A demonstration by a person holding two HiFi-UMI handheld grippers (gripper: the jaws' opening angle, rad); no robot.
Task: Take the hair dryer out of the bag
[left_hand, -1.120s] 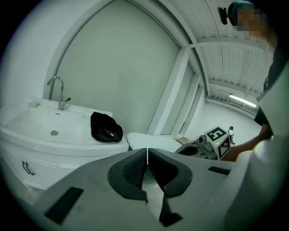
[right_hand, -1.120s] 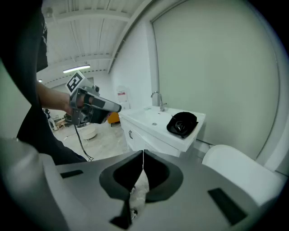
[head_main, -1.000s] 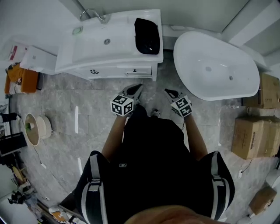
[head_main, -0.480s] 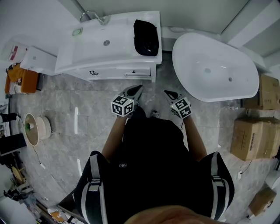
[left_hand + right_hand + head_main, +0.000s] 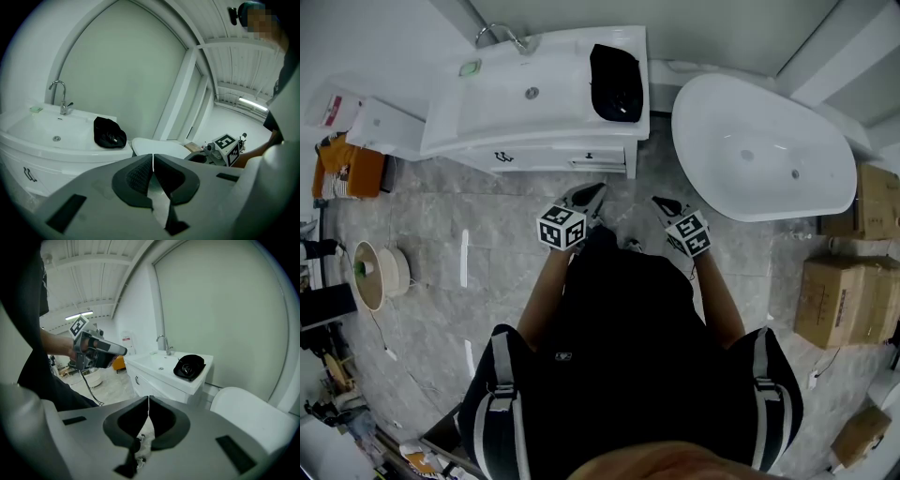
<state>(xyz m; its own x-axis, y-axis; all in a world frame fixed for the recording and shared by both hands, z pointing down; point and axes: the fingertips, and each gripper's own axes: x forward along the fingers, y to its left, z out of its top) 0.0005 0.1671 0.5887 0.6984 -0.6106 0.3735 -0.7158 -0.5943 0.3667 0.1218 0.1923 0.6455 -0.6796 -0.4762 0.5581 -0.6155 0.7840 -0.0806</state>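
A black bag [image 5: 615, 80] lies on the right end of the white washbasin counter [image 5: 572, 122]; it also shows as a dark bag [image 5: 109, 133] in the left gripper view and a black bag [image 5: 189, 366] in the right gripper view. Something dark with a metal part shows in its opening; I cannot tell what it is. My left gripper [image 5: 598, 193] and right gripper [image 5: 662, 201] hover over the floor in front of the cabinet, well short of the bag. Both are shut with nothing between their jaws.
A white bathtub [image 5: 759, 150] stands right of the basin cabinet. A tap [image 5: 494, 34] rises at the basin's back. Cardboard boxes [image 5: 848, 295] stack at the right. An orange bag [image 5: 342, 171] and a round stand [image 5: 375, 277] sit at the left on the grey tiled floor.
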